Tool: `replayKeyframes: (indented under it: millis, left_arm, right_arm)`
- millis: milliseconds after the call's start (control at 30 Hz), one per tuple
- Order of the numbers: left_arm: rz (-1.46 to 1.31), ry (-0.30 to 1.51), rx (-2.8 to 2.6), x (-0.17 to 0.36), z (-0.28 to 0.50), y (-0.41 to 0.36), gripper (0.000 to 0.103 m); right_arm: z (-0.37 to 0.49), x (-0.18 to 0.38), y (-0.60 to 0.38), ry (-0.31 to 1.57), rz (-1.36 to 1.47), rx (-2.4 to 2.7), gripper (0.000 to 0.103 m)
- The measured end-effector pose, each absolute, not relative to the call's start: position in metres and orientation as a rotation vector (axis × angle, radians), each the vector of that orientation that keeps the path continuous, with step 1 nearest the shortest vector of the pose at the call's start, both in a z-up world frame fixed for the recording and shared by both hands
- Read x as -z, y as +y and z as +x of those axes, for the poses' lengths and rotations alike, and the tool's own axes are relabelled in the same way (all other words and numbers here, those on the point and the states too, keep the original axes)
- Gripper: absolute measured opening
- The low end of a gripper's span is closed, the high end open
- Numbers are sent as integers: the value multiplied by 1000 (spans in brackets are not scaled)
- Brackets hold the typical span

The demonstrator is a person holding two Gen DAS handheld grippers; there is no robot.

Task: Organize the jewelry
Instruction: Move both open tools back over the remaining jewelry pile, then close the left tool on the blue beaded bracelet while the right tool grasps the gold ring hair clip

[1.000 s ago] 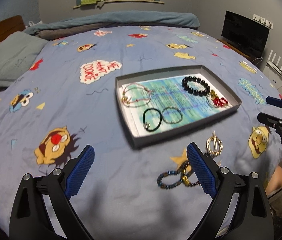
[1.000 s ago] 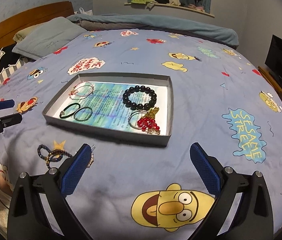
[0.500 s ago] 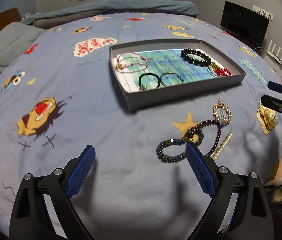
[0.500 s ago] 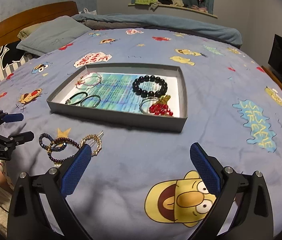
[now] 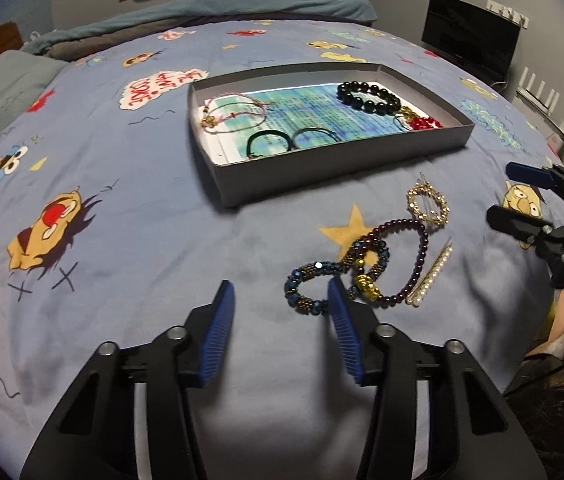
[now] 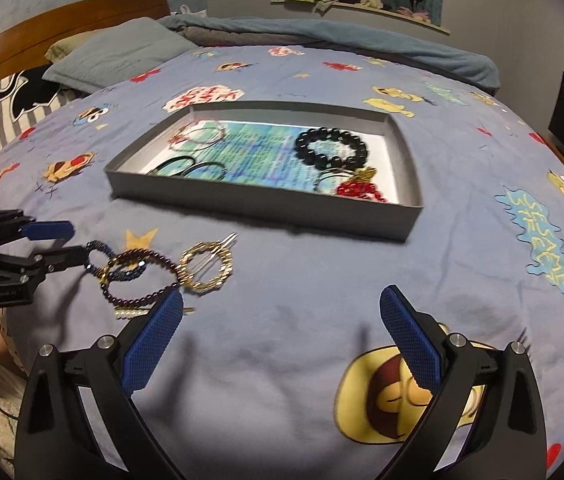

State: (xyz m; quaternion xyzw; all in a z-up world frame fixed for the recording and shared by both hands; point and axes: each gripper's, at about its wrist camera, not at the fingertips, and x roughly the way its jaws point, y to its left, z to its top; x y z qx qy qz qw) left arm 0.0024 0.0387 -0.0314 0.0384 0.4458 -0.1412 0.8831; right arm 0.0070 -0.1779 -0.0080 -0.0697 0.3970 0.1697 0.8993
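A grey tray (image 5: pixel 322 168) on the bed holds a black bead bracelet (image 5: pixel 368 97), red beads (image 5: pixel 426 122), pink cords (image 5: pixel 234 118) and dark hair ties (image 5: pixel 294 140). In front of it lie a blue bead bracelet (image 5: pixel 306 280), a purple bead bracelet (image 5: pixel 406 256), a gold ring hair clip (image 5: pixel 428 204) and a pearl clip (image 5: pixel 432 274). My left gripper (image 5: pixel 280 300) is open and partly narrowed, just left of the blue bracelet. My right gripper (image 6: pixel 280 314) is open, near the gold clip (image 6: pixel 206 266). The tray also shows in the right wrist view (image 6: pixel 266 204).
The bed has a blue cartoon-print cover (image 5: pixel 122 200). Pillows (image 6: pixel 118 52) and a wooden headboard (image 6: pixel 62 32) are at the far left. A dark screen (image 5: pixel 470 36) stands beside the bed. The bed edge drops off close to the loose jewelry.
Both grippers have come lower and closer to the loose jewelry. My left gripper's jaws have narrowed from wide open. The jewelry and tray have not moved.
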Motion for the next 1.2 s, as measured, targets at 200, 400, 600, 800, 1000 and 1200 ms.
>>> replayKeyframes:
  millis: [200,400,600,800,1000,1200]
  left_arm:
    - [100,942,317,37,7,33,31]
    - [98,949,317,46,13,32,28]
    - [107,943,325,49,14,31,26]
    - [103,938,345,53,17,31,19]
    - [134,908,351,48,13,28,8]
    - [122,853,355,27,8,32,7]
  right_arm:
    - [8,10,-164,819,-154,-389,96]
    - [15,20,-148,832,-151,-421,81]
    - [20,28,-140,841,-155,-435,67]
    - [23,31,-131,830,-193,-449,42]
    - [22,27,-136,822,-168,-461,41]
    - [19,15,-147,799,-133,-459,41]
